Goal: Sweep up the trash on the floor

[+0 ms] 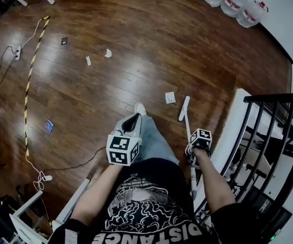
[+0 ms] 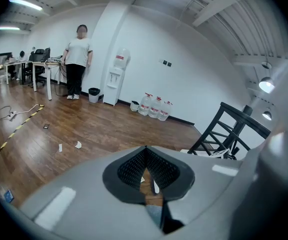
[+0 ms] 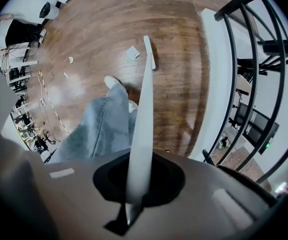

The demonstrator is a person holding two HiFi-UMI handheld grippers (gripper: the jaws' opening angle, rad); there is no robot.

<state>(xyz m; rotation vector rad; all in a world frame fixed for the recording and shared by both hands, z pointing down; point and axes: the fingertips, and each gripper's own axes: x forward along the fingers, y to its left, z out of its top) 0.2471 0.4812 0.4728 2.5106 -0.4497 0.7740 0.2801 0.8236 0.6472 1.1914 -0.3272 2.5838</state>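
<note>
Your right claw [image 1: 191, 145] [image 3: 139, 181] is clamped on the white pole of the broom [image 1: 188, 128] [image 3: 146, 99]. The pole runs forward and down from the jaws to a flat white head resting on the wooden floor [image 1: 136, 29], just ahead of your right side. Your left claw [image 1: 132, 120] [image 2: 144, 151] is raised in front of your body. Its ribbed pads meet at the tips and nothing sits between them, and only floor shows through the small gap lower down.

The trash is all still loose on the floor:
- A square scrap of paper [image 1: 170, 97] [image 3: 132, 52] lies nearest, just beside the broom head on its left and a little ahead of your shoe [image 1: 140, 108] [image 3: 113, 81].
- A crumpled white bit [image 1: 108, 53] [image 2: 78, 144] and a thin white strip [image 1: 88, 60] [image 2: 60, 147] lie close together farther out.
- A small dark piece [image 1: 64, 40] lies beyond those.
- A blue piece [image 1: 49, 126] lies off to your left, near the yellow-and-black striped cable cover [image 1: 32, 65].

A black railing [image 1: 268, 131] stands close on your right. Several water bottles [image 1: 232, 1] [image 2: 155, 107] stand against the far wall. Another person [image 2: 77, 61] stands across the room by a tabletop [image 2: 44, 64].
</note>
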